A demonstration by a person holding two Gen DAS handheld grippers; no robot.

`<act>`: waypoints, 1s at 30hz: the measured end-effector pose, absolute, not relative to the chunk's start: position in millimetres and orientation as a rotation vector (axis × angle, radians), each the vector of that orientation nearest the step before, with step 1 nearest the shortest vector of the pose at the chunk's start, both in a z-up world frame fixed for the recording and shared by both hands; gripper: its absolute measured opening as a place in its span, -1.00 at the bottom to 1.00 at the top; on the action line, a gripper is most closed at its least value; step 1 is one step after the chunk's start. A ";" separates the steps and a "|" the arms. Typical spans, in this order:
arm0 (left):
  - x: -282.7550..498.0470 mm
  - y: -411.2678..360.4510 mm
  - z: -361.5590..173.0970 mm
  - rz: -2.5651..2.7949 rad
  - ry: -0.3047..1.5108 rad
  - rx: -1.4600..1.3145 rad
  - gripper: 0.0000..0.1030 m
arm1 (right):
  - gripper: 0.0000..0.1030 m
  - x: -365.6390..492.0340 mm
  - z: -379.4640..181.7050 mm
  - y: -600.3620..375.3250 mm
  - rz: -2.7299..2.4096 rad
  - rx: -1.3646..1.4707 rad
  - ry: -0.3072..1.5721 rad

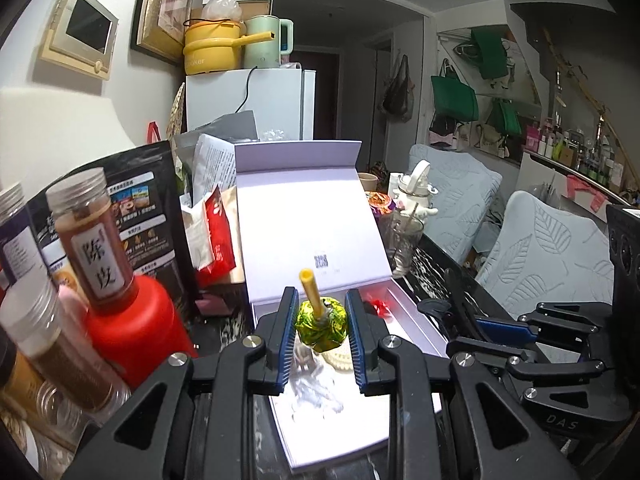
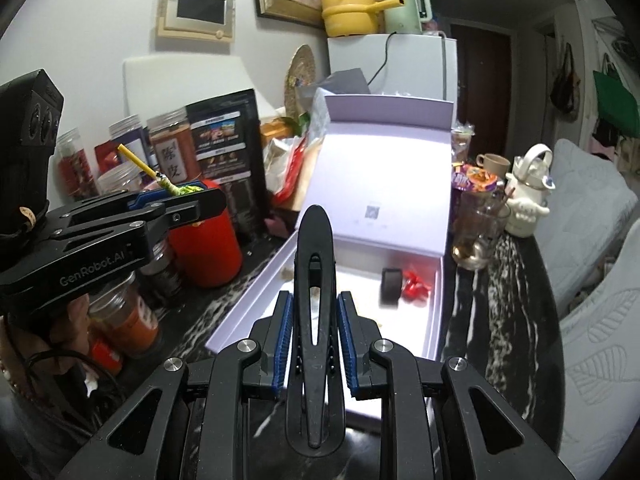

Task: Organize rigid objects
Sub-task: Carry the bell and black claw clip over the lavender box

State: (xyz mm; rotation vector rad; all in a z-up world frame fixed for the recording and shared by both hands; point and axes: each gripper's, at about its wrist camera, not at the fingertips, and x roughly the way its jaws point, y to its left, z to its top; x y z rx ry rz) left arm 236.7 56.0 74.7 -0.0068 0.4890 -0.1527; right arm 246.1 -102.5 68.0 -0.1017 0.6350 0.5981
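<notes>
— Right gripper (image 2: 314, 344) up close, clenched on a long black plastic clip (image 2: 315, 320), hanging over the open pale-lilac cardboard gift box (image 2: 248, 300).

— And the left gripper (image 1: 320, 340)?

— Grasping a green-and-yellow foil-wrapped lollipop (image 1: 320, 322) by its head, yellow stick pointing up, above the same box. Inside: a small red wrapped sweet (image 2: 416, 286).

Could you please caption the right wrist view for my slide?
Right gripper holds a black clip above the open white box.
</notes>
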 end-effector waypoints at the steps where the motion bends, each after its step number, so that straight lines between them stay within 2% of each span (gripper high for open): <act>1: 240.0 56.4 76.1 -0.152 0.487 -0.006 -0.54 | -0.57 250.5 69.2 -102.8 0.593 -0.102 0.629; 11: 272.5 51.4 79.4 -0.165 0.476 0.024 -0.54 | -0.57 287.4 70.8 -100.7 0.567 -0.094 0.609; 30: 313.2 45.9 35.4 -0.163 0.616 0.030 -0.54 | -0.57 320.7 46.8 -101.7 0.522 -0.076 0.673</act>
